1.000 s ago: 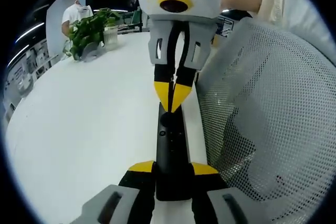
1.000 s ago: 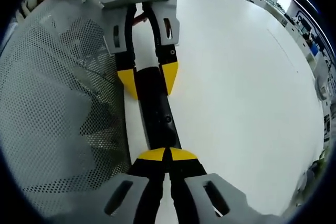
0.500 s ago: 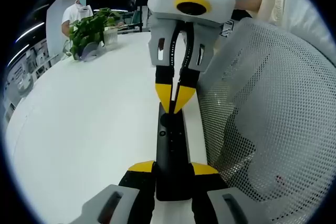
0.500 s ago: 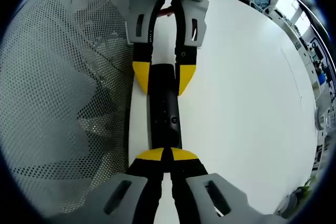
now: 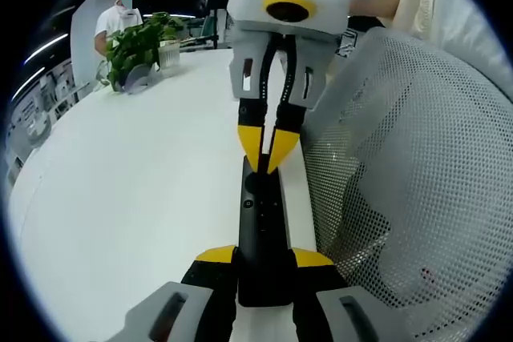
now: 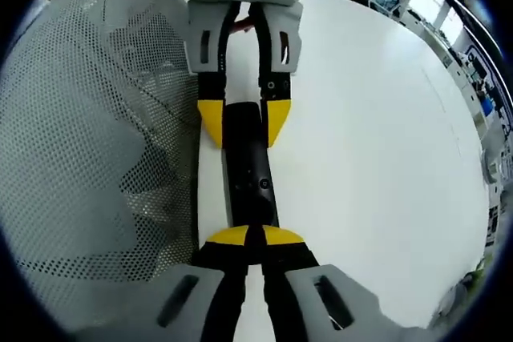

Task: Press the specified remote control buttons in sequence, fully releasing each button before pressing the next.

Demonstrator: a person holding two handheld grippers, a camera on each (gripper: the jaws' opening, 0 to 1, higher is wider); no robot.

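**Remote pinned at one end, pressed at the other**

In the left gripper view, the left gripper (image 5: 263, 260) has its yellow-tipped jaws clamped on either side of the near end of the black remote (image 5: 262, 226), which lies lengthwise on the white table (image 5: 120, 198), just beside a white mesh basket (image 5: 401, 198). At the remote's far end the right gripper (image 5: 267, 150) comes down with its jaws drawn together to a narrow point, tips meeting at or just above the remote's top face; whether they are actually pressing a button cannot be told. Beyond, a potted plant (image 5: 136, 50) stands near the table's far edge, with a person (image 5: 120, 18) behind it.

In the right gripper view, the closed tips sit on the near end of the remote (image 6: 248, 174), and the left gripper (image 6: 244, 122) straddles the far end.

Risks, as a judgement: the closed tips form a narrow point, so a slight sideways drift could land on a neighbouring button or slide off. Pressing at one end could tip the remote if the clamp slackens. Lifting too little would break the full-release rule. The basket wall crowds that side.
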